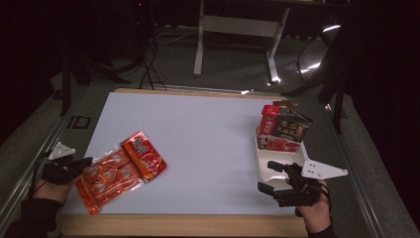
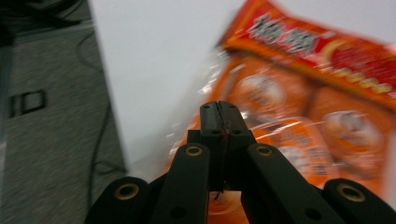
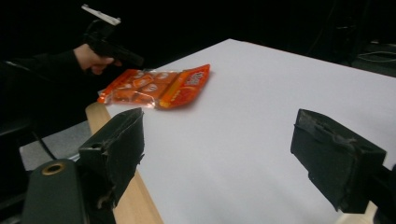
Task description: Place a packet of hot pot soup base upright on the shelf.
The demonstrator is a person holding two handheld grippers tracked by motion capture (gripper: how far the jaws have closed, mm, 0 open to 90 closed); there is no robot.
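Left claw [image 2: 219,109] pressed together at orange snack bag's [image 1: 121,168] edge on table [image 1: 198,129]; right claw [image 3: 219,154] spread apart.

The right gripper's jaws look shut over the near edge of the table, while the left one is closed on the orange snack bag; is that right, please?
Not quite: the right gripper has its jaws wide apart, holding nothing, as the right gripper view shows. The left gripper is indeed shut on the orange snack bag.

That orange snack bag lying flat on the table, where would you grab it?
The orange snack bag lies flat, so pinch a thin edge from the side. The left gripper, jaws shut, is at its near-left edge, probably the handiest place.
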